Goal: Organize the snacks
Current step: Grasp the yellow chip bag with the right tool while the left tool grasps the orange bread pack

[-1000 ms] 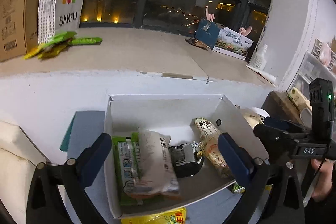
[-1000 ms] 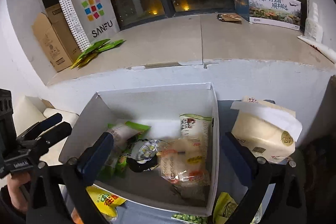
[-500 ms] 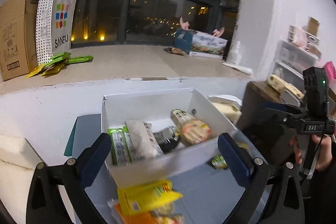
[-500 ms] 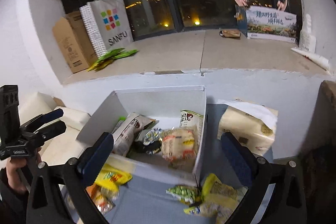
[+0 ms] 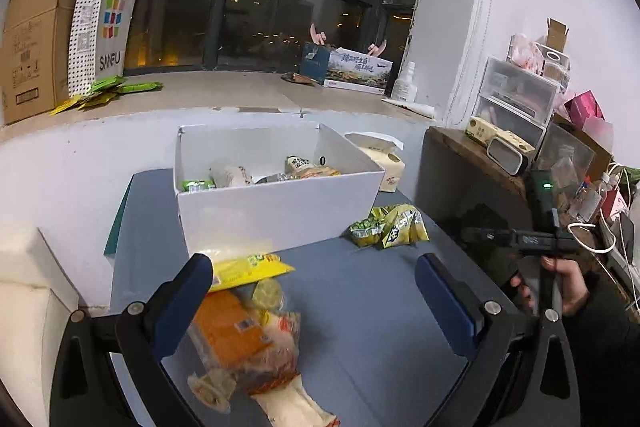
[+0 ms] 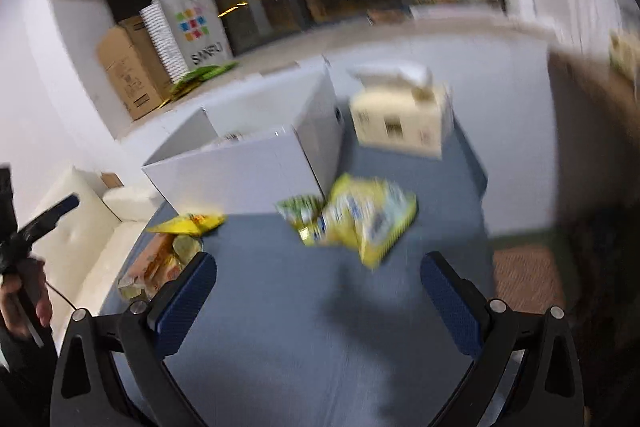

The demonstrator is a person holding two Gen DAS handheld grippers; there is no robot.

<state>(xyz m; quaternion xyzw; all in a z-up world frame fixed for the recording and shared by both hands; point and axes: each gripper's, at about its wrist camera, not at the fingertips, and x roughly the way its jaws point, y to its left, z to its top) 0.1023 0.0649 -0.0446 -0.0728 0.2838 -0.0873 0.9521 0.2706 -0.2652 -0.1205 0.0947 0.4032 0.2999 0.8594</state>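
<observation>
Since both our grippers hang empty with jaws spread wide, we seem poised to choose the next packet. Our left gripper (image 5: 314,297) faces the orange and yellow crinkly snack packets (image 5: 240,331) heaped before the white cardboard box (image 5: 280,211); our right gripper (image 6: 316,297) faces the yellow-green foil bags (image 6: 352,221) beside its corner, likely sorted by nearness.

A white box (image 5: 276,211) is sitting open-topped on the blue-grey tabletop, with several snack packets (image 5: 256,174) lying inside it (only their tops showing over the near wall). A yellow packet (image 5: 250,265) is lying just in front of the box, overlapping an orange packet (image 5: 230,333) in a loose pile. Yellow-green packets (image 5: 388,225) are resting near the box's right corner.
</observation>
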